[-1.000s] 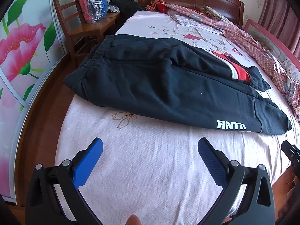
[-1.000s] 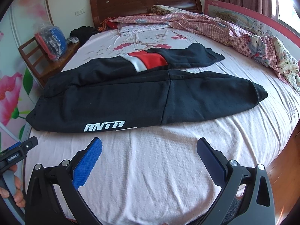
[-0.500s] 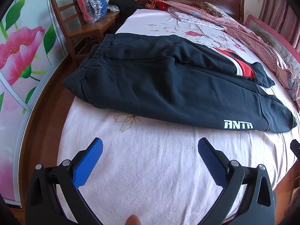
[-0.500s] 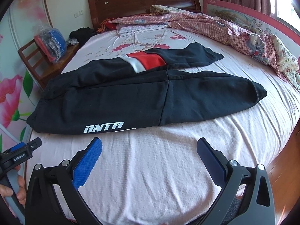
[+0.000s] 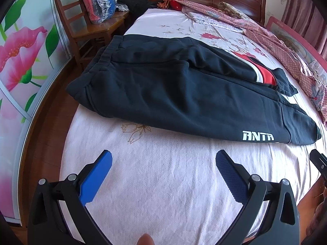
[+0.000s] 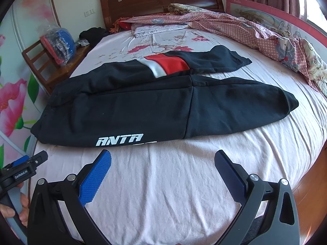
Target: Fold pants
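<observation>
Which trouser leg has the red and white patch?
The far leg, lying nearer the headboard. The near leg, by the tongs, is plain black except for white ANTA lettering.

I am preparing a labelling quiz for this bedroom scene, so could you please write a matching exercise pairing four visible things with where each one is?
Things:
1. black fleece pants with white lettering
2. plastic-wrapped red and blue bundle
3. pink checked patterned quilt
4. left tool

Places:
A. on the brown wooden chair
B. bunched along the bed's far side, towards the headboard
C. spread flat across the pink bed sheet
D. open above bare sheet, short of the pants

Pairs: 1-C, 2-A, 3-B, 4-D
</observation>
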`<state>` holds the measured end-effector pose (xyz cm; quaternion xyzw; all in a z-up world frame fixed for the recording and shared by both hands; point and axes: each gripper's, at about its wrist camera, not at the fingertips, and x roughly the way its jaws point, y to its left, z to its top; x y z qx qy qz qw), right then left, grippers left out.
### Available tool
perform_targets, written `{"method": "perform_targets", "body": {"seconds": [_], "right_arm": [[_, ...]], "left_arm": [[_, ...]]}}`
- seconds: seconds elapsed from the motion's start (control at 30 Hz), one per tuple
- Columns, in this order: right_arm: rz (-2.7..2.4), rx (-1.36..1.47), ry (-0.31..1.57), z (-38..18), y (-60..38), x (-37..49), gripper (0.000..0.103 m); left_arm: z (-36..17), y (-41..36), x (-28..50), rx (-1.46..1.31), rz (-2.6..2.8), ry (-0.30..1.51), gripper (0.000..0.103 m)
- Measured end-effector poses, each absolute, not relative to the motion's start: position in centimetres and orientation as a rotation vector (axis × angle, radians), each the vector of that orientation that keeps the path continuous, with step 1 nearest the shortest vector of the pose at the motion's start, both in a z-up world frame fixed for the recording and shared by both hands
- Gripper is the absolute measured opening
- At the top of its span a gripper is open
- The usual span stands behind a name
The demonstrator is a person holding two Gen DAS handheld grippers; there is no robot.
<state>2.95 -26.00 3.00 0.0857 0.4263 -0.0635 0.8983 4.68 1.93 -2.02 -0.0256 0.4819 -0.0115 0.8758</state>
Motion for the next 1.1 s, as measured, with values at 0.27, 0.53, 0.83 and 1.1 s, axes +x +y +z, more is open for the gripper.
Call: {"method": "perform_targets", "body": {"seconds": [0.27,0.53,0.83,1.1], "right_arm": [[-0.134,0.171,0.915,2.0,-25.9,3.6,0.100],[-0.129,0.157,0.941,1.2,-25.2,4.7,0.100],[-0.109,0.129,0.981,-0.1,-23.9,6.2,0.100],[-0.097,0.118,1.008,-1.1,-23.4,7.2,0.100]], "left_arm": [[-2.9,2.6,6.2,-0.059,-0.022,1.023,0.101],[-4.0,3.3,7.6,-0.078,-0.021,1.044,0.101],[-4.5,7.2,10.5,-0.421,-0.212,1.045,0.101],[-7.7,12.6,13.1,-0.915,-0.297,1.054,0.101]]}}
